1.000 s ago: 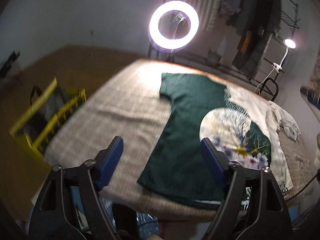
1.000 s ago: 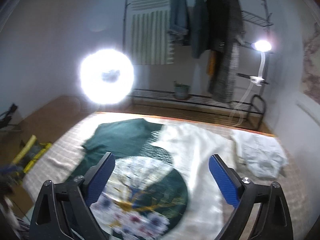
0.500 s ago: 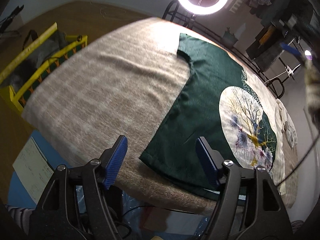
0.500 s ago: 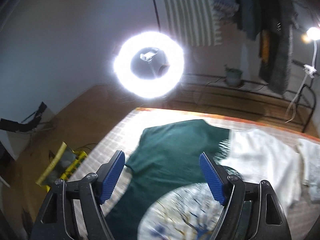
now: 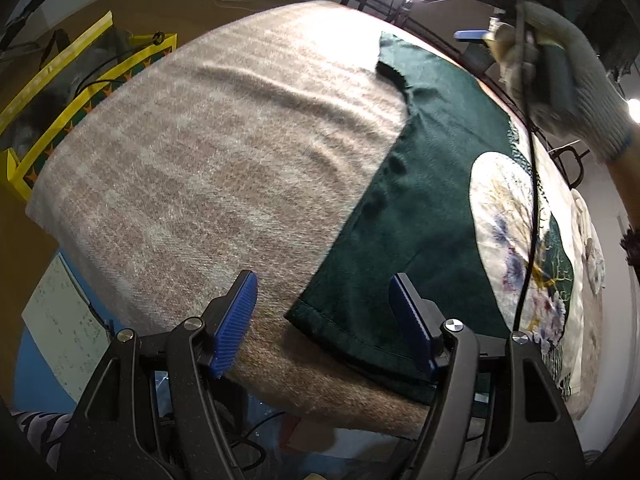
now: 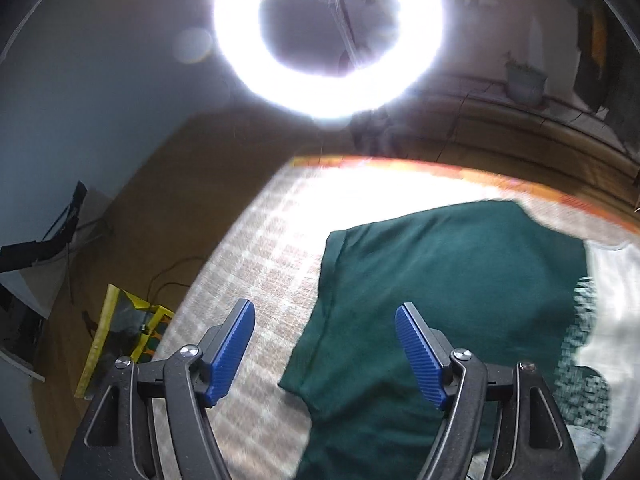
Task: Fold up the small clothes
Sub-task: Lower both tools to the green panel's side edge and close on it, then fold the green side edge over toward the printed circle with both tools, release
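Observation:
A dark green t-shirt with a round pale tree print lies flat on a beige checked blanket. My left gripper is open, low over the shirt's near hem corner, which lies between its blue pads. My right gripper is open above the shirt's far sleeve; it also shows in the left wrist view, held by a gloved hand. The shirt fills the right of the right wrist view.
A white garment lies under and right of the green shirt. A yellow-edged bag sits on the floor to the left. A bright ring light stands beyond the table's far edge. A cable hangs across the shirt.
My left gripper has dropped closer to the near hem corner. My right gripper has moved left and forward toward the far sleeve and the ring light.

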`<state>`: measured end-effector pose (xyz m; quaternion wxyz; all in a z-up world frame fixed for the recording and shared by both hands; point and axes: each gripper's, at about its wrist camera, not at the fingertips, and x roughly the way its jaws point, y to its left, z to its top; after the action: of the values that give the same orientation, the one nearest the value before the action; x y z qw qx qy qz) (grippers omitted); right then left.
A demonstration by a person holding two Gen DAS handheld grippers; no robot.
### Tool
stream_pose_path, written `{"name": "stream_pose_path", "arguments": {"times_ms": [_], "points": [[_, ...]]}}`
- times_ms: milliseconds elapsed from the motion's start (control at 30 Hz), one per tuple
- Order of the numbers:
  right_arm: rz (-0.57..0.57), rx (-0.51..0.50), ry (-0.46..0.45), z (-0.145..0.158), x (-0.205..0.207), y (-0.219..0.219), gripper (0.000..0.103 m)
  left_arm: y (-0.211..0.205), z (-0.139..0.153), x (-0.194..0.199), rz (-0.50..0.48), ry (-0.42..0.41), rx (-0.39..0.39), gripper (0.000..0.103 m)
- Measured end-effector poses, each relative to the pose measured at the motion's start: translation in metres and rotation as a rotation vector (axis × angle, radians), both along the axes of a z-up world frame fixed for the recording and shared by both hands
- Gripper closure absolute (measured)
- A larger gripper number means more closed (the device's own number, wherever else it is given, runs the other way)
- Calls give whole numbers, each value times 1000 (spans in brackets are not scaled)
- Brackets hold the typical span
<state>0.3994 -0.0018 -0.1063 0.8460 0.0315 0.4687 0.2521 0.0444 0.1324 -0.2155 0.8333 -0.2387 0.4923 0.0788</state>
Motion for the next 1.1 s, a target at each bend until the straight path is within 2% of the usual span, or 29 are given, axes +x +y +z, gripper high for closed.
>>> {"name": "stream_pose_path", "arguments": {"times_ms": [100,200,367,433,467,533,600,633,667,767,867,933,1000,1100], "points": [[20,-28,42,-24,15,22,37,7,-4,1,27,11,11,33],[31,-60,78,-45,25,41,38,10,-6,2,29,6,15,33],[50,-144,115,-74,38,62,42,1,-7,5,-7,5,66,35],[55,-183,120,-80,41,67,42,1,-7,6,-6,5,79,46],[59,-206,123,-84,43,68,42,1,-7,6,-6,5,83,55],[67,-233,130,-89,45,69,41,-2,-7,7,-20,6,99,61],[84,-260,121,-90,46,73,40,-9,-6,9,-54,7,139,77],[101,-280,119,-90,46,75,40,-13,-6,11,-70,5,149,82],[108,-295,119,-90,47,77,40,-15,-6,12,-83,2,137,93],[129,-352,106,-90,46,84,43,-16,-5,14,-86,1,115,100],[161,-423,56,-92,41,92,60,-17,-3,14,-95,-7,77,102],[169,-432,41,-90,39,93,84,-18,-2,13,-99,-16,70,103],[164,-443,37,-88,42,91,100,-18,2,12,-98,-28,70,103],[145,-387,50,-81,45,77,101,-20,8,10,-103,-53,70,103]]}}
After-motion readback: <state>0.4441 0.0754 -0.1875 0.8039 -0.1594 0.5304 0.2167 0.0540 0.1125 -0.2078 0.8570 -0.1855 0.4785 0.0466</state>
